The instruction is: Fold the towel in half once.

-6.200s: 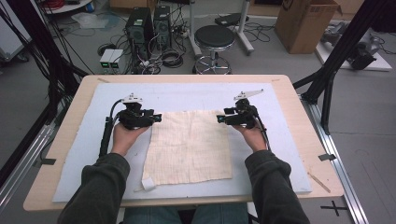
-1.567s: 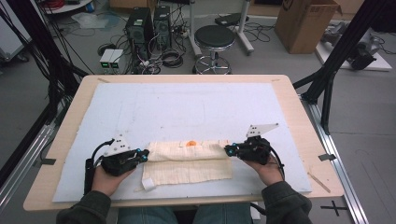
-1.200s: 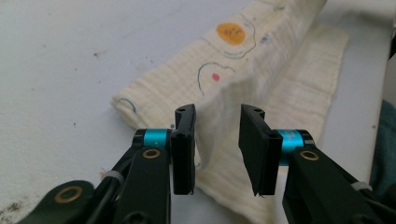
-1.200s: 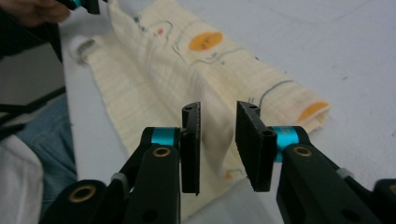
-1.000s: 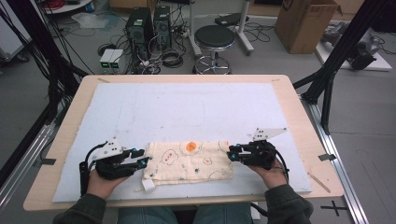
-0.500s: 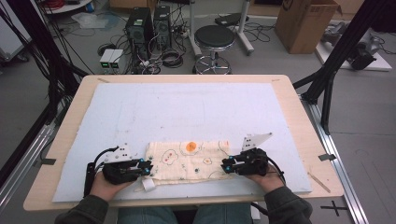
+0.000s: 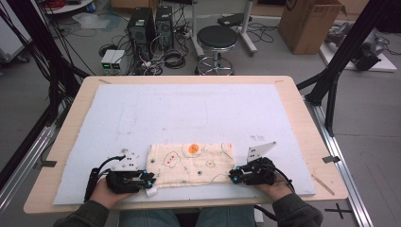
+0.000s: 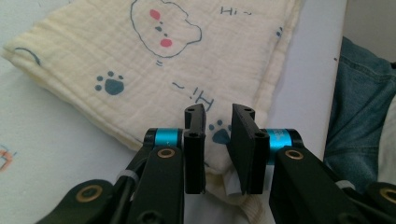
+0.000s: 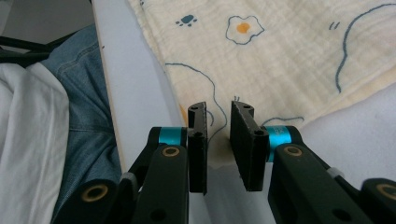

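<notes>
A cream cloth [image 7: 189, 163] printed with small cartoon figures lies folded into a long strip near the front of the white mat [image 7: 189, 109]. My left gripper [image 7: 150, 178] lies at the strip's near left corner. In the left gripper view [image 8: 218, 112] its jaws stand a narrow gap apart after closing and easing slightly, with the cloth [image 8: 154, 70] corner and a white label [image 8: 232, 186] lying between them. My right gripper [image 7: 232, 176] is at the near right corner. Its jaws [image 9: 218, 108] have just been closing, and the cloth [image 9: 289, 56] edge lies flat in the gap.
The mat covers a wooden table [image 7: 307, 118], whose front edge runs close behind both hands. Blue jeans [image 9: 88, 93] show just past that edge. On the floor beyond the table stand a stool [image 7: 217, 40], computer cases [image 7: 151, 23] and a cardboard box [image 7: 309, 23].
The cloth went from a spread square to a folded strip with its print on top. Both grippers came back to the strip's near corners, and their jaws narrowed.
</notes>
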